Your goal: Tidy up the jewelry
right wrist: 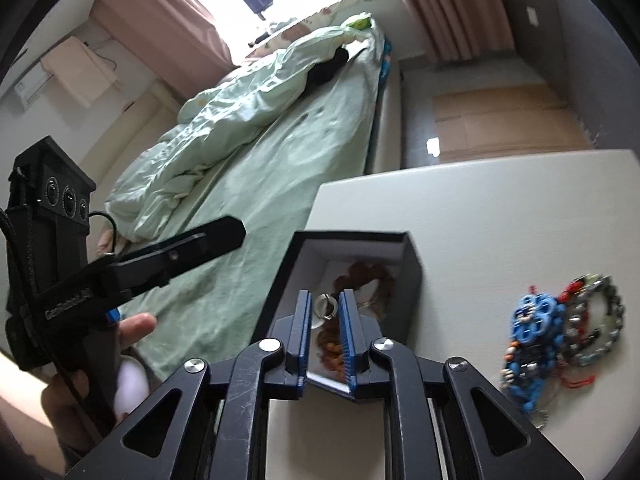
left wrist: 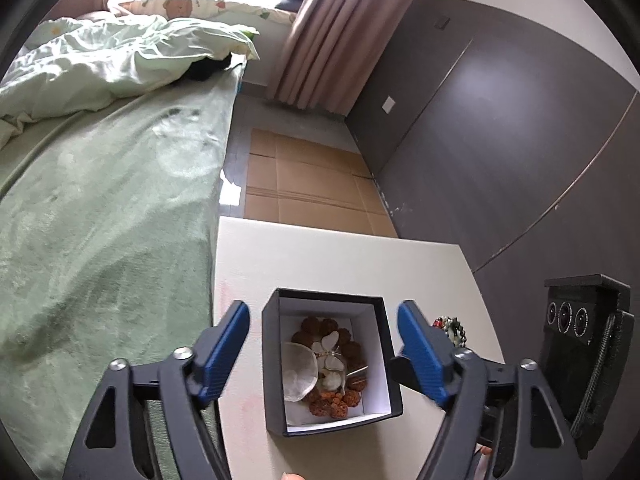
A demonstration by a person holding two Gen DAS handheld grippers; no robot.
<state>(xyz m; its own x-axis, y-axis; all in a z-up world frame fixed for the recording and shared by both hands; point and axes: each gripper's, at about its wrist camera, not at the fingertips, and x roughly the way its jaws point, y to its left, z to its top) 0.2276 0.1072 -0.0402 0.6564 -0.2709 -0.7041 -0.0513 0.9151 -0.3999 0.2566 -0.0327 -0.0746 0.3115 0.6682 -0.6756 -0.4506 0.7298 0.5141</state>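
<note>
A black box with a white lining [left wrist: 276,368] stands on the white table [left wrist: 320,256]. Inside lie a brown bead bracelet [left wrist: 340,400], a white butterfly piece [left wrist: 330,346] and a clear pouch [left wrist: 300,372]. My left gripper [left wrist: 324,316] is open, its blue fingers either side of the box. My right gripper [right wrist: 325,307] is nearly shut on a silver ring [right wrist: 325,306], held just above the box [right wrist: 412,280]. A blue bead bracelet [right wrist: 534,320] and a grey-green bead bracelet [right wrist: 600,312] lie on the table at the right; one shows in the left wrist view [left wrist: 452,328].
A bed with a green cover [left wrist: 104,208] runs along the table's left side. Flat cardboard [left wrist: 312,184] lies on the floor beyond the table. A dark wall [left wrist: 500,140] stands to the right. The left gripper's body [right wrist: 52,272] shows at the left of the right wrist view.
</note>
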